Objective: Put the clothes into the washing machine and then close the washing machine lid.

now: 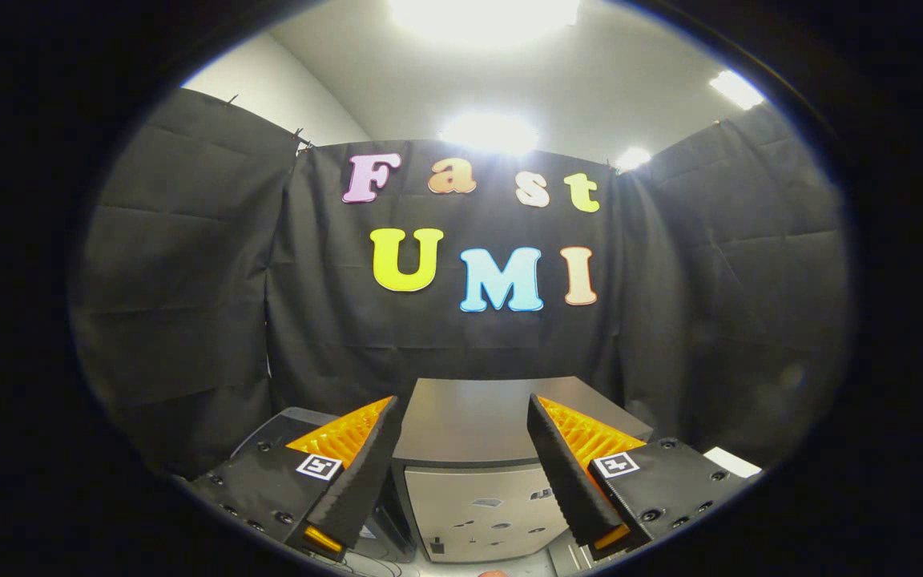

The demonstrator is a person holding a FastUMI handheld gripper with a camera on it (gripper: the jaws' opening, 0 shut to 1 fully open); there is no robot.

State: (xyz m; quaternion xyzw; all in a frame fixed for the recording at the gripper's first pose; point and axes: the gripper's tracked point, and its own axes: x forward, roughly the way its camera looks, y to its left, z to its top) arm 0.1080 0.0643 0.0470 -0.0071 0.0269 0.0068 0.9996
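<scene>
The hand-held gripper (461, 449) is held level and aimed at the booth's back cloth wall, its two ribbed fingers spread wide apart with nothing between them. Beyond and between the fingers stands the washing machine (481, 513), a boxy grey-and-silver appliance whose flat dark-grey lid (473, 417) lies down over its top. No clothes can be made out; whether they are inside the machine cannot be told, so this arrangement fits either a load not yet put in or one already enclosed. A darker rounded container (289, 421) sits just beside the machine, behind the left finger, its contents hidden. Judged risks: with the fingers this far apart and raised above the lid, a careless descent could strike the lid edge, and soft fabric, if gripped shallowly, could slip out or snag on the rim.
</scene>
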